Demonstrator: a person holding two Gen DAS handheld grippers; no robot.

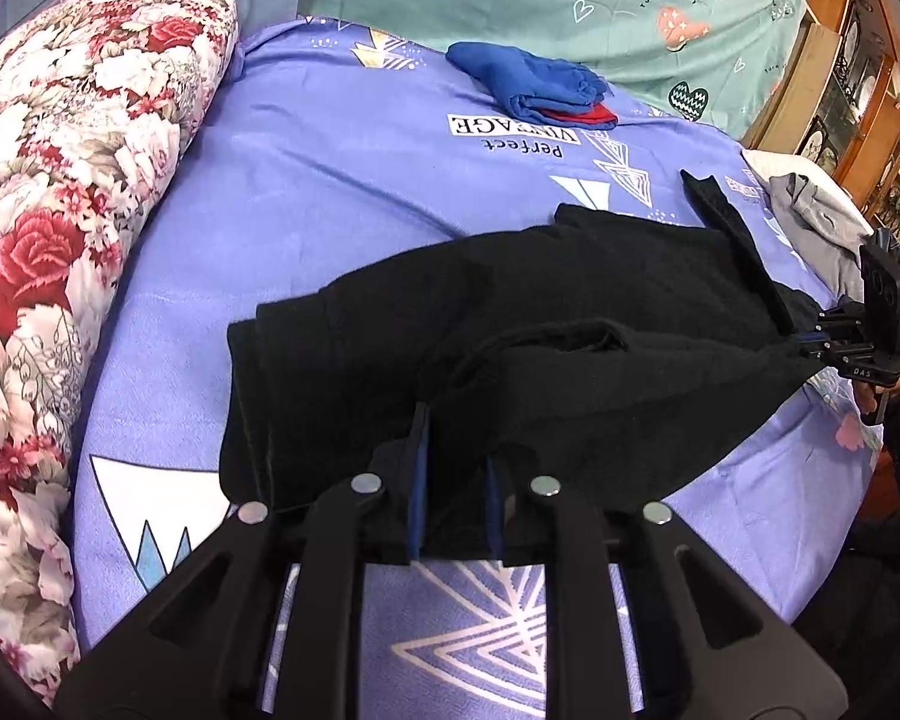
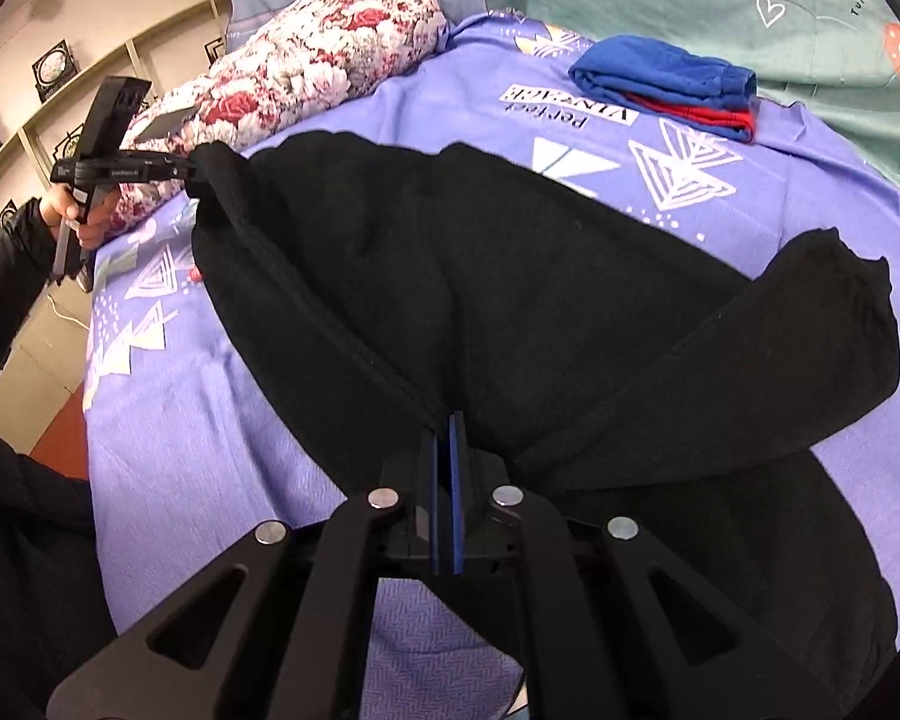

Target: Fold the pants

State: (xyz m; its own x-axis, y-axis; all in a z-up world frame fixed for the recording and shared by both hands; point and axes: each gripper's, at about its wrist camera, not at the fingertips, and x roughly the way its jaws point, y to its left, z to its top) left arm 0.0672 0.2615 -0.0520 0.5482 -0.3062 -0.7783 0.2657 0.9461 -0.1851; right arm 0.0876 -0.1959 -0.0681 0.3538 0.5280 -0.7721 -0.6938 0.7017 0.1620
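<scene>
Now the black pants [image 2: 510,276] lie bunched on the bed [image 1: 342,192], partly doubled over but not flat or neat. My right hand-held gripper [image 2: 448,438] is clamped on one edge. My left hand-held gripper [image 1: 456,456] pinches the other edge. Folded blue clothes [image 1: 522,81] wait far back. Much folding is left.

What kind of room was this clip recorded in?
Probably a bedroom: the black pants lie on a bed with a purple printed sheet, a floral quilt rolled alongside, and folded blue clothes stacked farther back.
</scene>
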